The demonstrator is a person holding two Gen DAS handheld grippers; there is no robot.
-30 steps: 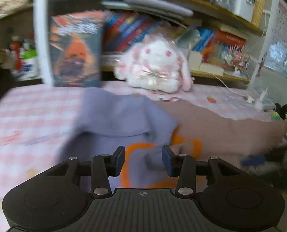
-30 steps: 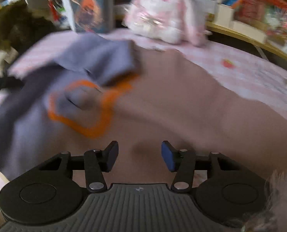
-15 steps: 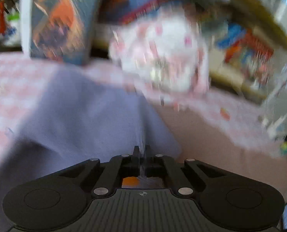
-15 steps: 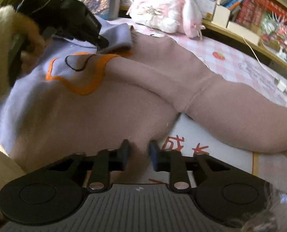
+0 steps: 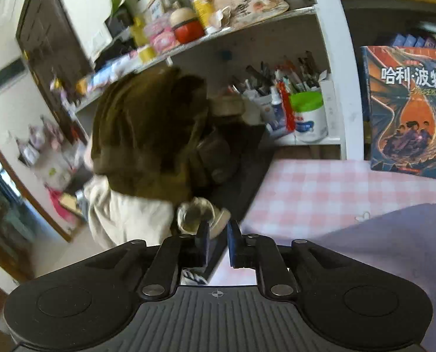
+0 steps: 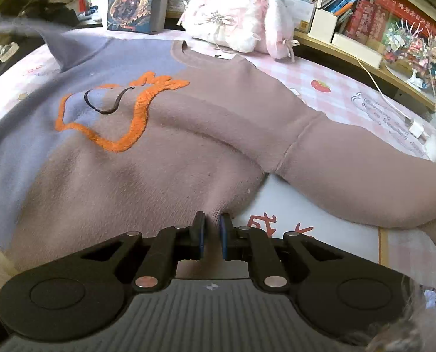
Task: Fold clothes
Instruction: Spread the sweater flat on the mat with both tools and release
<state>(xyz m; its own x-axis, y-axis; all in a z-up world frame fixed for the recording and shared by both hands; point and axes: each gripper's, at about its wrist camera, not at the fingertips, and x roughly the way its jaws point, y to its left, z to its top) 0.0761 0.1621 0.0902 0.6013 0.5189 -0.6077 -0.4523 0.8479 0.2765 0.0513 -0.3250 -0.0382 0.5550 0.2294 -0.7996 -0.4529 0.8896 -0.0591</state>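
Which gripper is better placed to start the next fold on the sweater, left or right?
Right, probably. The right gripper sits at the sweater hem, facing the whole garment. The left gripper points off the table edge toward the shelves, sweater only at its side.

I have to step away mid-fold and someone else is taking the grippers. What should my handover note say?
Left gripper: jaws nearly closed, nothing between them, pointing off the table's left edge toward the shelves.
Right gripper: jaws narrowly apart at the sweater hem; whether they pinch fabric is unclear.
The sweater lies front up on the checked tablecloth, right-hand sleeve stretched out.
Done: spread roughly flat.
Left: fold sleeves in, then the body.
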